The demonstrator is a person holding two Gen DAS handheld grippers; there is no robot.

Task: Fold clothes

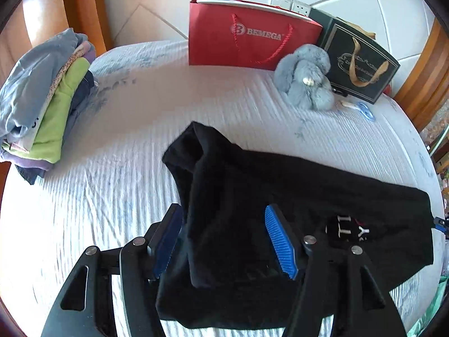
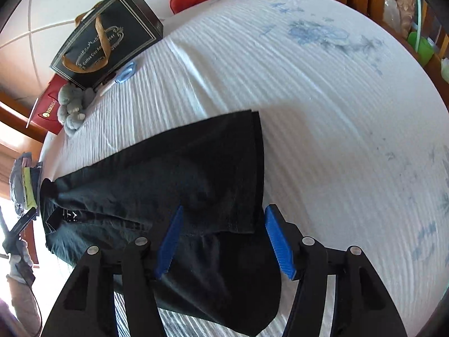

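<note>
On the white ribbed bedspread in front of me lies the black garment, partly folded, with white lettering near one end. My left gripper hangs over that end with its jaws spread; cloth bunches up between the blue pads, though they don't seem to press it. My right gripper stands spread over the opposite end, the hem edge lying between its pads without being pinched. Well away sit a stack of folded clothes, a red paper bag, a grey plush toy, a black gift bag and blue-handled scissors.
</note>
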